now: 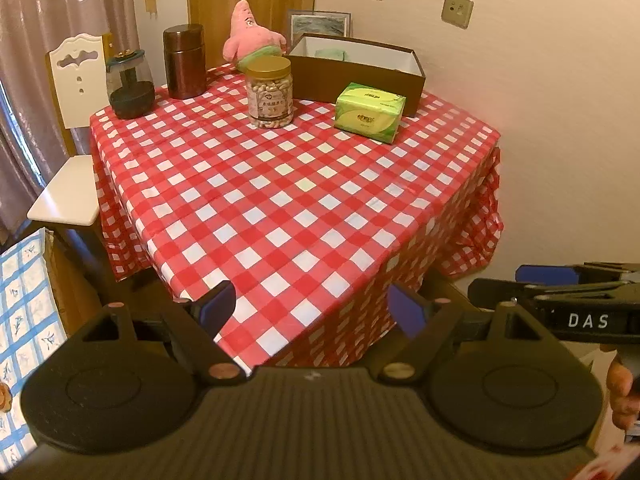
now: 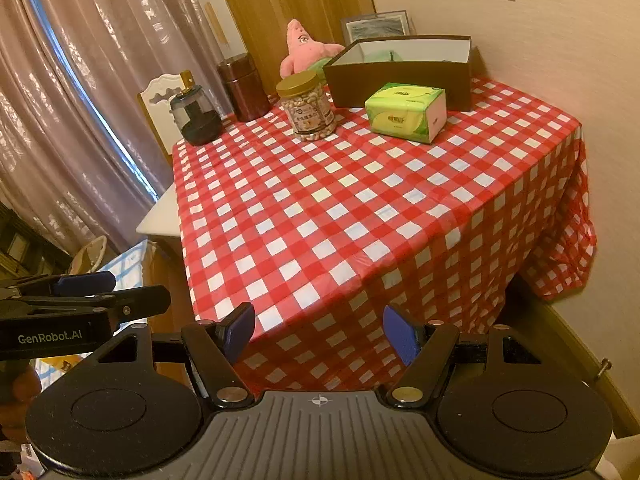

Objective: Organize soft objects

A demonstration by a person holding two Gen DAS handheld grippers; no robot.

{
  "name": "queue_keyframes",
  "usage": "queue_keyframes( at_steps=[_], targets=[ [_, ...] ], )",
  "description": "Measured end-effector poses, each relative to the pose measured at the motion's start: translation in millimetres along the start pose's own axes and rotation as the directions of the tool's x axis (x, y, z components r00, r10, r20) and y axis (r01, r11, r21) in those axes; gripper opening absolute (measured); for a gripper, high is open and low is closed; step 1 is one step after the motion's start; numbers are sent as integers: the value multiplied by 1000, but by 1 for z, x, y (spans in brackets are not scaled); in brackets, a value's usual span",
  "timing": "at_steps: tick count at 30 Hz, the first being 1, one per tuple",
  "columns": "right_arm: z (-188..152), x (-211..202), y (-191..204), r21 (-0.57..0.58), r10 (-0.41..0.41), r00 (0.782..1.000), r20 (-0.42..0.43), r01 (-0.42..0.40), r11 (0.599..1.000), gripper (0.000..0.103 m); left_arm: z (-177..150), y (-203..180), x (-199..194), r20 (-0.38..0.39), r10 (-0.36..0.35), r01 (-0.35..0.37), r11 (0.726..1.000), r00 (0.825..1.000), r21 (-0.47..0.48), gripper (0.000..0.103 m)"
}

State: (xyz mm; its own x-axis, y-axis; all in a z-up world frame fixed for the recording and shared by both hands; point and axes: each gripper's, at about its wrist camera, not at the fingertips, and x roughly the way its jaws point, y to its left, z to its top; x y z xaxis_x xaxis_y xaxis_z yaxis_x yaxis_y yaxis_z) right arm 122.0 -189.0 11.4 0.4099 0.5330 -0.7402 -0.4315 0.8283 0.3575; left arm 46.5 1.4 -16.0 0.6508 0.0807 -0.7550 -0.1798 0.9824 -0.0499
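Standing at the far edge of the desk point(image 1: 304, 200), the plush point(image 1: 250, 36) leaned behind the nut jar point(image 1: 269, 92) and just beside the open box point(image 1: 360, 72). The tissue pack point(image 1: 370, 112) lay in front of the box, touching or nearly touching its front wall. Something pale green sat inside the box, possibly a soft item already stowed; the view was too poor to confirm.

Handling, by judgement: the plush was light, compliant and non-fragile. It would deform under pressure, so a grip across the body or head was preferable to a limb. The tissue pack was light and crushable, with a slick wrapper; a grip across its short width would hold best. The nut jar, the brown canister point(image 1: 185, 62) and the grinder point(image 1: 130, 84) were rigid and were probably not part of the task.

The left gripper point(image 1: 310, 312) was spread wide, holding nothing and touching nothing, well short of the objects near the front desk corner. The right gripper point(image 2: 320, 332) was likewise spread wide and empty, hovering near the same front corner.
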Motion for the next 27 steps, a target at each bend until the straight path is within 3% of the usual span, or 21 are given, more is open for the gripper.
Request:
queue_keyframes(
  at_steps=[27],
  targets=[
    [0,-10,-3,4,3,1000,5,-3,1000,71,-2,-8,0,-1,-1,1,1000,1000,1,82]
  ],
)
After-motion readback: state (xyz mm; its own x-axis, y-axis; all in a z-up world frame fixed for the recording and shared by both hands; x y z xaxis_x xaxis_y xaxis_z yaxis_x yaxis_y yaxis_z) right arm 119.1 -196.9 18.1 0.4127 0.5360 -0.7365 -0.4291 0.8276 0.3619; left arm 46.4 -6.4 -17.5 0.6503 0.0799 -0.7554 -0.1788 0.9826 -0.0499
